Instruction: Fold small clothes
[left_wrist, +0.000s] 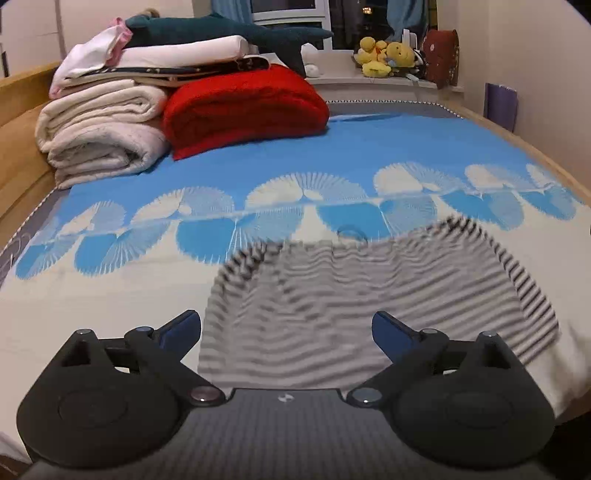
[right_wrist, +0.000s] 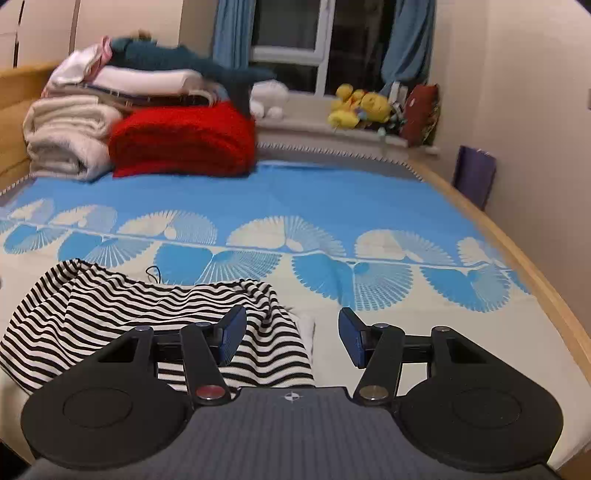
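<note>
Hovering with jaws apart and empty, the left gripper (left_wrist: 286, 328) and right gripper (right_wrist: 291, 332) should next pinch opposite edges of the striped garment (right_wrist: 110, 314), lying rumpled near the bed's (right_wrist: 406, 332) front edge, keeping it taut and square.

Warm indoor light lit the room evenly, and the window (right_wrist: 291, 40) far beyond the tongs was dark. The striped garment (left_wrist: 369, 295) just ahead of the left tongs smeared with motion blur (its stripes ran together). Fisheye bending curved the bed frame (right_wrist: 517, 236) near the edges.
</note>
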